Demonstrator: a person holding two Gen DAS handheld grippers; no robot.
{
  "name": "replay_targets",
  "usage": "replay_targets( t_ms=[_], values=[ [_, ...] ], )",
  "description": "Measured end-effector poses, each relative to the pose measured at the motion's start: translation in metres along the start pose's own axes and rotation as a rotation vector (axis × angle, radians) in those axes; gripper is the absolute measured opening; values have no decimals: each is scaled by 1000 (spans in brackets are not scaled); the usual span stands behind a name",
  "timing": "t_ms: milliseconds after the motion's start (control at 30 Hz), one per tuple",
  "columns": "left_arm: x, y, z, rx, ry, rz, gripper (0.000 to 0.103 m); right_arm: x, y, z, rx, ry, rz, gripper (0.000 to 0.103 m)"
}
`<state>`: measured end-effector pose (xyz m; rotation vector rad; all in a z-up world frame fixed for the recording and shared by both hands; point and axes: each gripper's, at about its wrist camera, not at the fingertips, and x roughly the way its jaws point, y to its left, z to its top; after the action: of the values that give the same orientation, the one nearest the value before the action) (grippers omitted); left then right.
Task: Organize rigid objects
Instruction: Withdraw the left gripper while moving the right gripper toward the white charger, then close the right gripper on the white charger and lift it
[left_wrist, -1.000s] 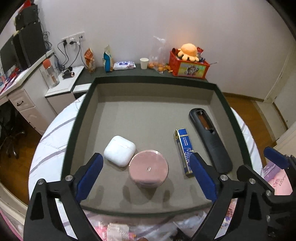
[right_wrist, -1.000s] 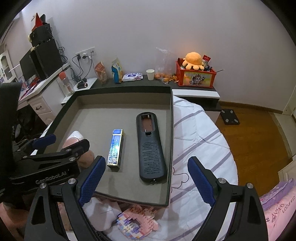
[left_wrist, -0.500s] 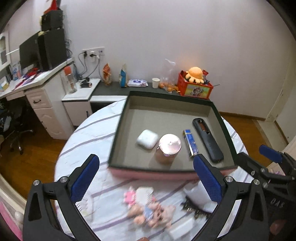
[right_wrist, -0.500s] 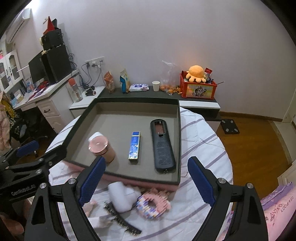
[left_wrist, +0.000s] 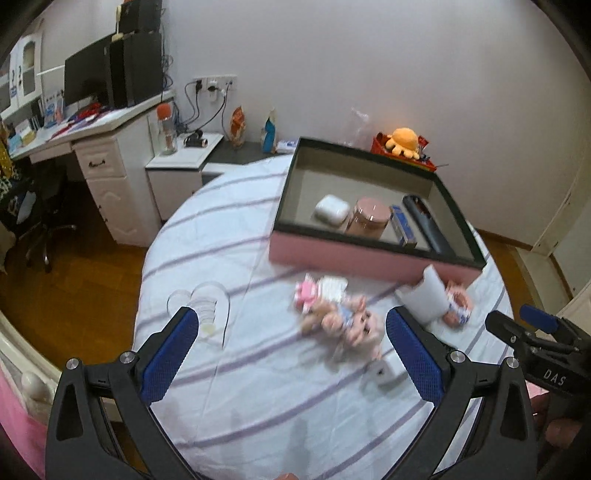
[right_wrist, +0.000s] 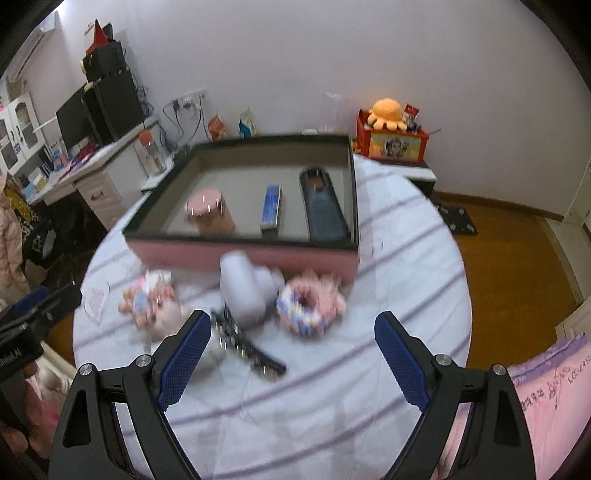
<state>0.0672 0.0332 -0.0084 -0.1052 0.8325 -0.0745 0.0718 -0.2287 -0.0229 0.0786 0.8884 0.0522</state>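
Jaws of the left gripper (left_wrist: 293, 354) stood spread and empty above the striped bed (left_wrist: 229, 266); the pink box (left_wrist: 369, 254) held a white case (left_wrist: 331, 209), pink jar (left_wrist: 369, 221) and remote (left_wrist: 428, 225). Right-wrist view: the right gripper (right_wrist: 293, 363) likewise gaped, over a black comb (right_wrist: 247, 349).

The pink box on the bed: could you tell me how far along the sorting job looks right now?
Done: the pink box holds the white case, pink jar, blue pack and black remote. In hand: nothing; the left gripper and right gripper are both open. Left: the black comb, white bottle and small white cube lie outside.
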Motion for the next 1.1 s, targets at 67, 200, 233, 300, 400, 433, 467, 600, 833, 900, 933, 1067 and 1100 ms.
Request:
replay_targets(
  t_ms=[67,200,233,300,400,433,467,600,833,900,933,1067,1100],
  values=[
    [0,2,-5,1,9,9,103,1,1,-8,-4,14,0,92],
    [-1,3,-11,-1,16,15,103,3,7,-16,-22,37,12,92],
    [-1,4,-12,-1,18,16,103,3,11,-17,-27,39,21,92],
    [-1,6,-15,-2,20,20,103,6,20,-19,-46,49,46,92],
    [-1,11,-17,-8,23,32,103,13,37,-24,-92,70,81,92],
    [-1,13,-18,-11,26,35,103,16,42,-26,-104,78,91,92],
    [1,16,-19,-16,31,39,103,19,47,-27,-112,84,100,92],
    [4,25,-22,-30,42,52,103,32,64,-29,-136,109,125,92],
    [11,41,-25,-57,57,68,103,53,76,-28,-150,137,115,92],
    [13,45,-26,-62,64,70,103,57,77,-30,-154,145,118,91],
    [14,46,-26,-63,66,71,103,58,77,-31,-155,146,117,91],
    [18,46,-27,-62,75,67,103,59,81,-33,-178,128,109,68],
    [18,45,-27,-61,75,67,103,58,80,-33,-175,129,116,68]
  ],
)
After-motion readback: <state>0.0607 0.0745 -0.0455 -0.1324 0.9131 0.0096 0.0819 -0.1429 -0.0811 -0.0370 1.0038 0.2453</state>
